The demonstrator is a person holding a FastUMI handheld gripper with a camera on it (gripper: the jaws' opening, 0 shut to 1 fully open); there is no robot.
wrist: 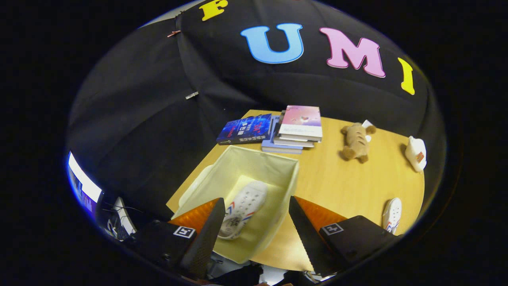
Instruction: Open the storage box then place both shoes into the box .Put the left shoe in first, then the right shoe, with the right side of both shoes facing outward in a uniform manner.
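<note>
The gripper [254, 222] hangs nearest, its fingers spread wide apart and grasping nothing, above the near end of an open cream fabric storage box [278, 167]. One white shoe [243, 208] with red and blue stripes lies inside the box, on its side, just ahead of the left finger. The second white shoe [392, 214] rests on the wooden table [337, 186], well to the right. Farther off lie a stack of books [295, 129], a blue book [245, 129], a brown plush toy [357, 142] and a small white object [416, 153].
</note>
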